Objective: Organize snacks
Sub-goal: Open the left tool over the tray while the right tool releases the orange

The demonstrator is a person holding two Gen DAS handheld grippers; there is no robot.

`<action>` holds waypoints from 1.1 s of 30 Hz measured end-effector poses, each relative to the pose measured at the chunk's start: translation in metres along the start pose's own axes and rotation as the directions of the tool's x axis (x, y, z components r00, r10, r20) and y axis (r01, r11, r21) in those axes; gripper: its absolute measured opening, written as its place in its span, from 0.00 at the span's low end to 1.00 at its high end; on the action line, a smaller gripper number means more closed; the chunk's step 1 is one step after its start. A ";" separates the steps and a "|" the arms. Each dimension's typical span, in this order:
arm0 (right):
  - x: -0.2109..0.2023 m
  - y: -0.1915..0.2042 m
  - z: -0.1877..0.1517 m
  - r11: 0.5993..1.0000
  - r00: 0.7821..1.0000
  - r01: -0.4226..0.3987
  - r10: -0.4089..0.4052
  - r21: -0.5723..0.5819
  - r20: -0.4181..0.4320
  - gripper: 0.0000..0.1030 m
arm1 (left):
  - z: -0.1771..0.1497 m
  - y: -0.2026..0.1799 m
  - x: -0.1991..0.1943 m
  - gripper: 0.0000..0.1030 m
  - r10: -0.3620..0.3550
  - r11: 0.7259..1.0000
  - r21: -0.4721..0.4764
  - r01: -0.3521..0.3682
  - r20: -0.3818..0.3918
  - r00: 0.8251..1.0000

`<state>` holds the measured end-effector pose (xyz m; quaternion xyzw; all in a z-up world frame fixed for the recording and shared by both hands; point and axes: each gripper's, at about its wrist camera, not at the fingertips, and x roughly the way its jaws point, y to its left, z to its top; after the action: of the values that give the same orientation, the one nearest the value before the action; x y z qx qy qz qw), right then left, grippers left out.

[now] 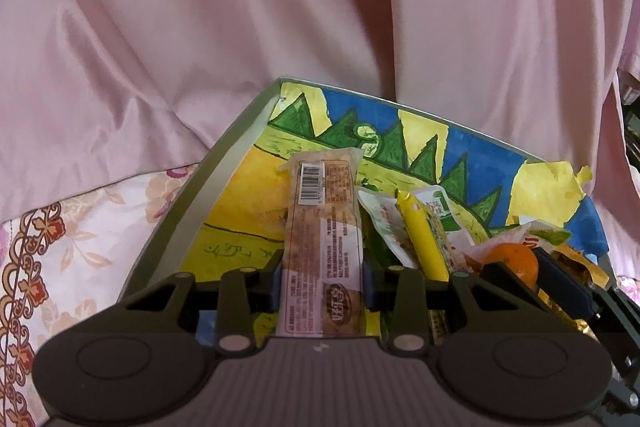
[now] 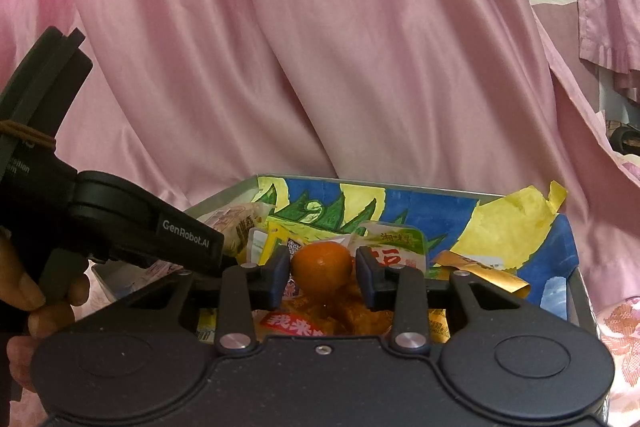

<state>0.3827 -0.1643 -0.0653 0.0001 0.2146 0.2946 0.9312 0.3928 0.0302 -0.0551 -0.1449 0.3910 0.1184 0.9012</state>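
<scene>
Through the left wrist camera we are looking at the left gripper (image 1: 323,279) in the lower middle of the frame, its fingers set narrowly and holding a long clear-wrapped biscuit pack with a barcode (image 1: 322,227) over the grey box lined with a yellow, green and blue painted paper (image 1: 224,163). Several snacks are already lying in that box at centre right: a yellow stick pack (image 1: 424,239), white and green pouches, and a small round orange fruit (image 1: 516,261). Through the right wrist camera we are seeing the right gripper (image 2: 323,277) at lower centre, its jaws standing close on either side of that orange fruit (image 2: 322,265); the left pad seems to be touching it while a sliver of gap shows on the right, so we are not counting it as gripped. We are judging most of the sorting done, with these two items left to settle.
</scene>
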 end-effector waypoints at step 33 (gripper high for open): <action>-0.045 0.002 0.026 0.997 0.996 0.083 -0.083 0.003 0.036 0.84 | -0.006 0.016 -0.065 0.96 -0.001 0.997 -0.076 0.013 0.166 0.986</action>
<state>0.3593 -0.1838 -0.0234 -0.0029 0.1976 0.2556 0.9464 0.3405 0.0361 -0.0134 -0.1705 0.3093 0.1417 0.9248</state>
